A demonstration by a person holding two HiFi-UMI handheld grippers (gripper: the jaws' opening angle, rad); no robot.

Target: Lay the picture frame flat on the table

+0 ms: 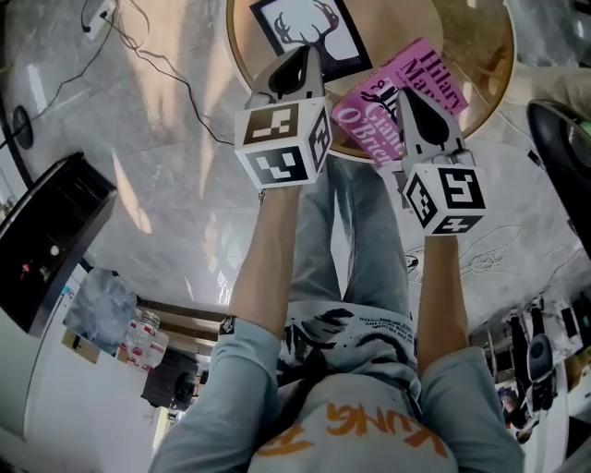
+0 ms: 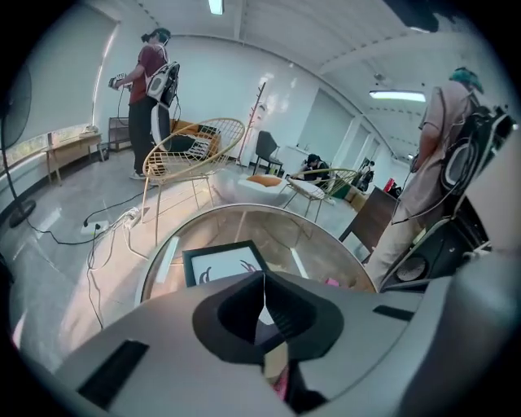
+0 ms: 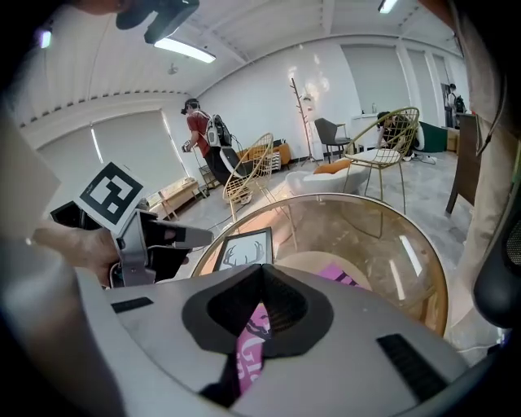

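The picture frame (image 1: 309, 28) is lying flat on the round glass table (image 1: 489, 55), at 12 o'clock from the left gripper (image 1: 307, 54), whose jaws are pressing together, empty. The right gripper (image 1: 409, 95), likewise closed and empty, is hovering over a pink book (image 1: 365, 115).

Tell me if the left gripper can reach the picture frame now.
Probably yes: the left gripper hovers close to the picture frame, nothing between them, though its jaws are shut.
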